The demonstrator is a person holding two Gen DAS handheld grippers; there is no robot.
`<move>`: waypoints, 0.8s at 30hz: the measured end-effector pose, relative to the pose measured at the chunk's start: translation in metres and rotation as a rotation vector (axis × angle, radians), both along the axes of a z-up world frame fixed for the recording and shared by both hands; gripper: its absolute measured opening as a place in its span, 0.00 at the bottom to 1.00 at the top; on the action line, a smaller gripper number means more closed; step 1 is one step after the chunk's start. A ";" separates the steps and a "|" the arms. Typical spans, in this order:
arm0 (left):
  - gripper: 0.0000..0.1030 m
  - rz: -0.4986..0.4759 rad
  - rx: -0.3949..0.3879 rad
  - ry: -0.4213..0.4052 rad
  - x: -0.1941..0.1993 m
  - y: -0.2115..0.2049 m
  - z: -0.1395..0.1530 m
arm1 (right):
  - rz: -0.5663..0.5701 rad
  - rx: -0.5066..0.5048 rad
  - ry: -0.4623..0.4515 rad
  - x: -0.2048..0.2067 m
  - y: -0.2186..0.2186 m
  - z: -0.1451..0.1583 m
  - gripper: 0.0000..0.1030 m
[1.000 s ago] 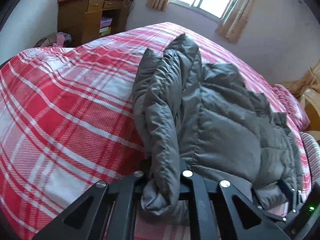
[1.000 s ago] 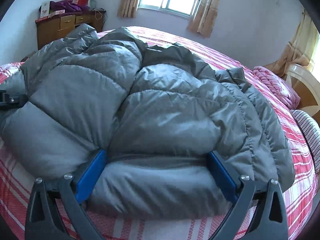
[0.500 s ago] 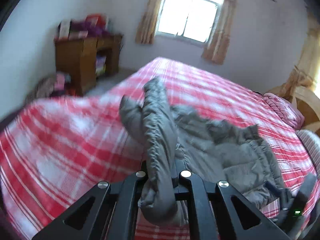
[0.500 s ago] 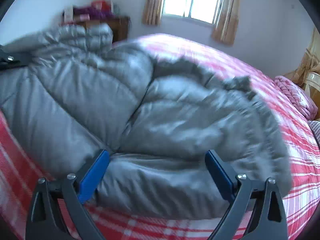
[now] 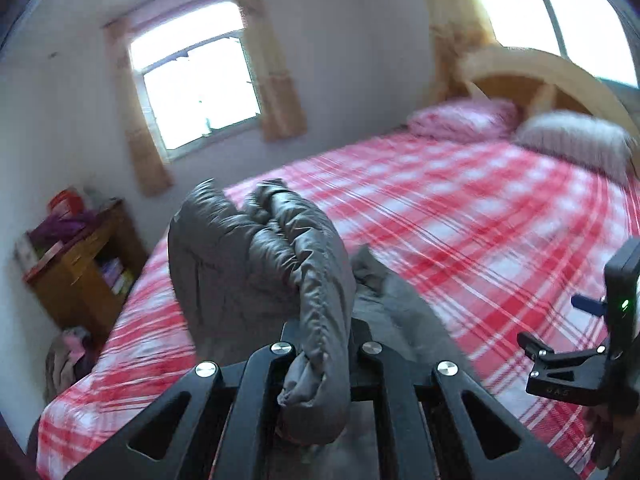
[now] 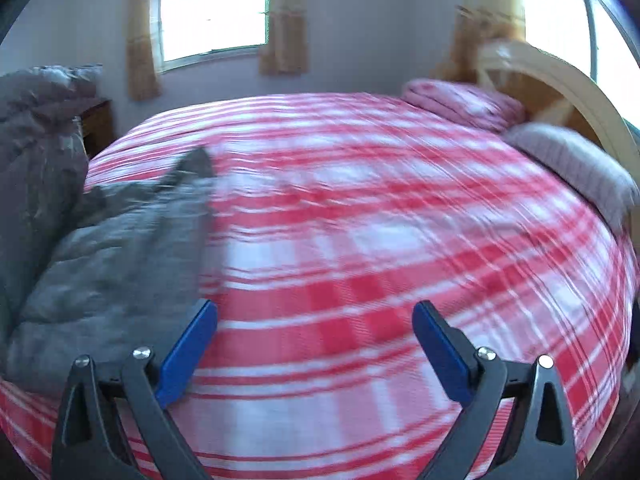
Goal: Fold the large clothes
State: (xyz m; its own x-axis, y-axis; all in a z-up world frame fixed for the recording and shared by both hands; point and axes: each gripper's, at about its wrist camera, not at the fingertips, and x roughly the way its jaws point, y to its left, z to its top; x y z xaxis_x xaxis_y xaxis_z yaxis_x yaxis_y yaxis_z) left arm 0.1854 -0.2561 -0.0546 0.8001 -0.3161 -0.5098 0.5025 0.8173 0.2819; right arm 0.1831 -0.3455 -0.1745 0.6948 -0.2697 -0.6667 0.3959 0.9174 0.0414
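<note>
A grey padded jacket [image 5: 256, 264] lies on the red and white plaid bed [image 5: 460, 216]. My left gripper [image 5: 324, 344] is shut on a thick fold of the jacket and holds it lifted above the bed. In the right wrist view the jacket [image 6: 112, 248] is at the left, part lifted, part lying on the bed [image 6: 380, 240]. My right gripper [image 6: 314, 320] is open and empty over bare bedding, to the right of the jacket. It also shows at the right edge of the left wrist view [image 5: 576, 352].
Two pillows [image 5: 464, 120] [image 5: 576, 144] lie by the wooden headboard [image 5: 540, 80]. A wooden desk [image 5: 80, 264] with clutter stands by the wall left of the bed. A curtained window [image 5: 196, 92] is in the far wall. Clothes lie on the floor [image 5: 64, 360].
My right gripper has come off the jacket and swung right over bare bedding. My left gripper has lifted and turned with the jacket fold still in it.
</note>
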 end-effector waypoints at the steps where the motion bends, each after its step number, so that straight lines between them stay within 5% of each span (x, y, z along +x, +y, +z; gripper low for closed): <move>1: 0.05 -0.025 0.025 0.015 -0.001 -0.017 -0.016 | -0.012 0.013 0.005 -0.004 -0.007 -0.004 0.97; 7: 0.05 -0.108 0.220 0.030 -0.017 -0.077 -0.093 | -0.068 0.083 0.032 -0.023 -0.040 -0.031 0.97; 13: 0.16 -0.128 0.338 -0.069 -0.042 -0.083 -0.091 | -0.075 0.116 0.022 -0.026 -0.048 -0.038 0.97; 16: 0.46 -0.134 0.314 -0.131 -0.062 -0.074 -0.060 | -0.084 0.099 0.016 -0.027 -0.050 -0.031 0.97; 18: 0.94 -0.152 0.254 -0.189 -0.081 -0.058 -0.032 | -0.104 0.095 0.007 -0.028 -0.055 -0.023 0.97; 20: 0.99 -0.161 0.190 -0.237 -0.096 -0.038 -0.008 | -0.117 0.074 -0.007 -0.027 -0.058 -0.008 0.97; 24: 0.99 -0.070 0.124 -0.205 -0.077 0.005 0.012 | -0.097 0.035 -0.058 -0.017 -0.052 0.032 0.97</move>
State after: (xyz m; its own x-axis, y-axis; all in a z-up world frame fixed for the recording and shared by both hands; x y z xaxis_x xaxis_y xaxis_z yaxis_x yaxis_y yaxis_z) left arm 0.1086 -0.2514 -0.0427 0.8693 -0.3197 -0.3769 0.4785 0.7354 0.4798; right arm 0.1658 -0.3979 -0.1424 0.7044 -0.3150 -0.6361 0.4789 0.8724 0.0982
